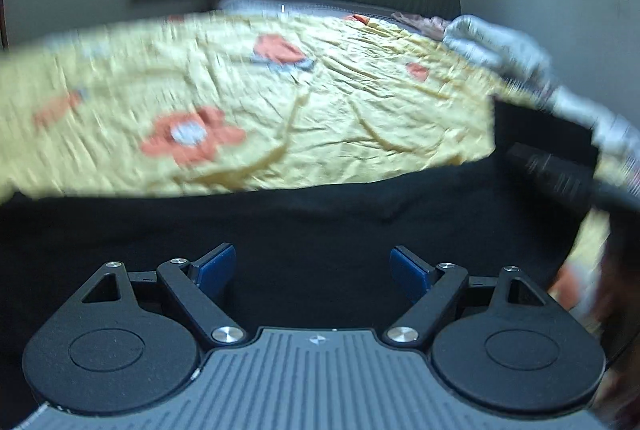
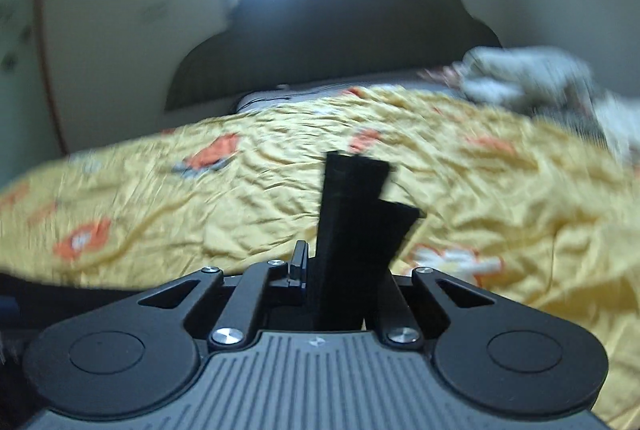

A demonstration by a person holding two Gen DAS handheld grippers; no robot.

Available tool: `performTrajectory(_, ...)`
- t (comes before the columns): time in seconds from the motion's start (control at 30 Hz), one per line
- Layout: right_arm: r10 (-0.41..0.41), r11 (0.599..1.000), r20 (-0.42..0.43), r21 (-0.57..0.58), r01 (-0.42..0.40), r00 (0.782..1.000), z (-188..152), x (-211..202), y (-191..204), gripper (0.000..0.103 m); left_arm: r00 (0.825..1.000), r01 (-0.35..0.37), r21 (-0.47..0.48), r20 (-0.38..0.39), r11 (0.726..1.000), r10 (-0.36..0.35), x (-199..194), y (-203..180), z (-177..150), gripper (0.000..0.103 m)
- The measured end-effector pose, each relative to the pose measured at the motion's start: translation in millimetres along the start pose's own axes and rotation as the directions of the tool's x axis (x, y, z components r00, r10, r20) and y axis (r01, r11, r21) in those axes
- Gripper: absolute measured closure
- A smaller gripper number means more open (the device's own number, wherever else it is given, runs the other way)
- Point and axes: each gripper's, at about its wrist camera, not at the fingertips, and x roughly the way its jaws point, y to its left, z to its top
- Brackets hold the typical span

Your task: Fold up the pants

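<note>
The black pants [image 1: 304,230] lie spread on the bed just ahead of my left tongs [image 1: 312,268], their far edge meeting the yellow flowered bedspread [image 1: 320,102]. A doubled strip of the same black cloth [image 2: 352,226] stands up out of my right tongs [image 2: 340,278], which are pressed together and pinching it; I read this as a hem or waistband edge, though the blur keeps me from saying which. My left tongs are spread wide with nothing between the blue pads [image 1: 214,266], hovering over the dark fabric.

To do this fold well, I would bring the left down onto the matching edge of the garment beside the right's grip, so that both corners travel together. I would keep the held strip taut, not bunched, and carry it low over the cloth so the layers land square. A grey heap of other laundry [image 1: 496,46] sits near the headboard [image 2: 340,30], well apart, and should stay out of the way.
</note>
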Motion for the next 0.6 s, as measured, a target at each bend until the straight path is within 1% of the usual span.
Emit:
performTrajectory(0.03,0.004,0.999,0.001,-0.042,-0.004,1.000,-1.2,-2.0,8.7,0.094,0.998,0.055,-0.071,-0.017,0.996,-0.057,2.2,6.6,2.9,0.017)
performTrajectory(0.07,0.009,0.997,0.001,-0.082,-0.009,1.000,-2.4,-3.2,18.3,0.094,0.991,0.121,-0.158,-0.030,0.980,-0.127,4.7,14.2,5.1,0.017)
performTrajectory(0.1,0.013,0.992,0.001,-0.122,-0.013,1.000,-4.5,-5.4,26.9,0.094,0.982,0.174,-0.229,-0.035,0.958,-0.187,7.3,20.0,5.8,0.016)
performTrajectory(0.13,0.017,0.987,0.000,-0.161,-0.017,1.000,-7.2,-6.6,35.0,0.094,0.965,0.234,-0.306,-0.040,0.923,-0.258,11.4,25.7,6.9,0.015)
performTrajectory(0.2,0.015,0.970,-0.003,-0.244,-0.015,1.000,-14.0,-8.6,52.2,0.094,0.927,0.320,-0.416,-0.047,0.851,-0.372,20.9,29.7,8.7,0.015)
performTrajectory(0.27,0.011,0.950,-0.003,-0.311,-0.011,1.000,-19.9,-9.8,65.8,0.094,0.898,0.365,-0.478,-0.046,0.799,-0.438,28.7,29.2,10.7,0.015)
performTrajectory(0.3,0.012,0.942,0.000,-0.337,-0.011,1.000,-22.1,-10.7,71.2,0.094,0.885,0.382,-0.500,-0.045,0.777,-0.464,32.1,27.7,12.3,0.014)
performTrajectory(0.37,0.020,0.932,0.010,-0.363,-0.015,1.000,-24.6,-16.6,78.1,0.094,0.861,0.407,-0.536,-0.046,0.740,-0.507,40.1,22.8,16.3,0.013)
performTrajectory(0.4,0.029,0.930,0.014,-0.366,-0.022,0.999,-24.7,-19.7,80.3,0.094,0.851,0.414,-0.549,-0.049,0.726,-0.523,44.1,19.8,18.4,0.013)
performTrajectory(0.43,0.041,0.930,0.017,-0.366,-0.032,0.999,-24.8,-22.9,82.8,0.094,0.845,0.418,-0.562,-0.050,0.714,-0.533,47.3,18.3,20.6,0.013)
performTrajectory(0.47,0.056,0.929,0.020,-0.368,-0.045,0.998,-25.0,-26.6,85.2,0.094,0.842,0.419,-0.569,-0.047,0.708,-0.537,50.0,16.6,22.0,0.013)
performTrajectory(0.6,0.119,0.916,0.025,-0.389,-0.100,0.993,-28.7,-40.4,98.7,0.094,0.860,0.403,-0.573,-0.029,0.714,-0.509,57.1,15.7,27.4,0.013)
